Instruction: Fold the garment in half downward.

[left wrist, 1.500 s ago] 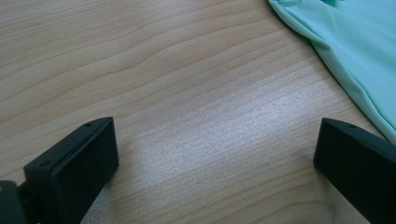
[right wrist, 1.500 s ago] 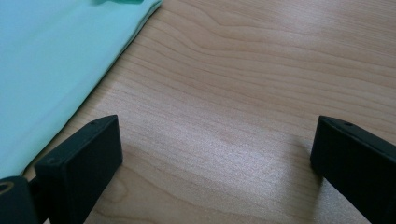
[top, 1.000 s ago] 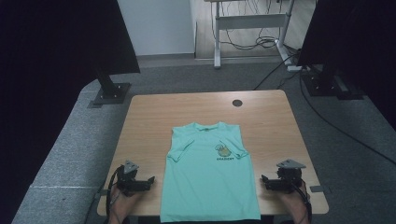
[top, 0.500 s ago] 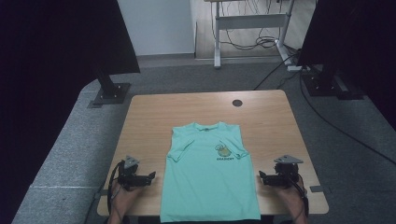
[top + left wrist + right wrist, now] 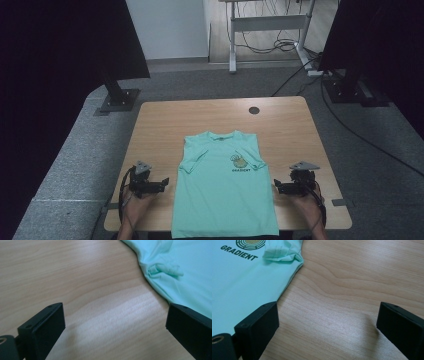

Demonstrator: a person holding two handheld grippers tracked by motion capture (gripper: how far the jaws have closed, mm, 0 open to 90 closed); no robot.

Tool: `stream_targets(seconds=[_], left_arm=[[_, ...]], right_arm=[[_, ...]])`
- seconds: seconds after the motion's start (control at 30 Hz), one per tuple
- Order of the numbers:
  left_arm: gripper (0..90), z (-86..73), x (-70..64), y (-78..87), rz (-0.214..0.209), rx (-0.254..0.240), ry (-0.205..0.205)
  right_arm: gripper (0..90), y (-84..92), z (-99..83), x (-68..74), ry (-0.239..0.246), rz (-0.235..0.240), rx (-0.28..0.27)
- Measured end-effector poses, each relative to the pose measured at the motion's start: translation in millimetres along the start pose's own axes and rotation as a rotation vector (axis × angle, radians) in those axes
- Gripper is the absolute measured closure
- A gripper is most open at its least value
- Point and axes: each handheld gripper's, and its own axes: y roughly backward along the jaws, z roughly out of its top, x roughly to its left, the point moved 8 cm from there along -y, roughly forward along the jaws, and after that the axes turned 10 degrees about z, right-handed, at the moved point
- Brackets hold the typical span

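A mint green shirt (image 5: pixel 226 187) lies flat, front up, on the worktop (image 5: pixel 160 125), its hem hanging over the near edge. Both sleeves are already tucked in over the chest. The left tongs (image 5: pixel 161 184) wait just left of the shirt and the right tongs (image 5: pixel 278 187) just right of it, both wide open and holding nothing. Folding the body seems not yet begun.

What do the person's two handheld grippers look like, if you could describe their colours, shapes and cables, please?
Both the left gripper and the right gripper are black, with two flat, blocky rectangular jaws. Each carries a grey three-cornered plate on top, and a dark cable loops back along the hand. No sleeves are visible on the forearms.
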Motion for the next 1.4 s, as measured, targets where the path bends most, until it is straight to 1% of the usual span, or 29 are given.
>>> stream_targets(seconds=[0.07, 0.17, 0.27, 0.43, 0.53, 0.7, 0.77, 1.0, 1.13, 1.27, 1.33, 1.4], left_arm=[[2.5, 5.4, -1.2, -3.6, -0.004, -0.005, -0.001], [2.5, 12.5, -2.9, -7.6, -0.006, -0.013, -0.006], [2.5, 20.7, -5.9, -12.3, -0.011, -0.020, -0.011], [2.5, 32.4, -8.3, -18.8, -0.017, -0.039, -0.006], [2.5, 37.3, -9.1, -22.1, -0.017, -0.047, -0.012], [2.4, 45.5, -11.5, -28.6, -0.031, -0.053, -0.020], [2.3, 49.9, -11.2, -31.7, -0.028, -0.060, -0.025], [2.3, 64.4, -13.6, -40.7, -0.031, -0.066, -0.040], [2.3, 72.1, -11.6, -45.1, -0.030, -0.073, -0.040], [3.3, 77.3, -10.7, -48.4, -0.047, -0.078, -0.037], [3.8, 79.0, -11.2, -51.3, -0.050, -0.077, -0.045], [3.8, 81.2, -11.3, -55.4, -0.040, -0.073, -0.055]], right_arm=[[3.5, -1.6, -1.2, 0.4, 0.000, 0.002, 0.007], [2.9, -3.3, -2.3, 1.1, 0.014, -0.008, 0.013], [2.1, -4.4, -2.7, 1.2, 0.029, -0.015, 0.006], [1.4, -4.8, -2.9, 1.5, 0.032, -0.014, 0.009], [1.4, -4.8, -3.0, 1.6, 0.032, -0.014, 0.009], [1.4, -4.7, -3.1, 1.7, 0.032, -0.014, 0.009], [1.4, -4.6, -3.2, 1.8, 0.032, -0.014, 0.009], [1.4, -4.5, -3.3, 1.8, 0.032, -0.015, 0.008], [1.4, -4.5, -3.3, 1.8, 0.031, -0.014, 0.008], [1.4, -4.6, -3.2, 1.7, 0.032, -0.015, 0.008], [1.4, -4.6, -3.3, 1.8, 0.032, -0.015, 0.008], [1.4, -4.6, -3.3, 1.8, 0.032, -0.015, 0.008]])
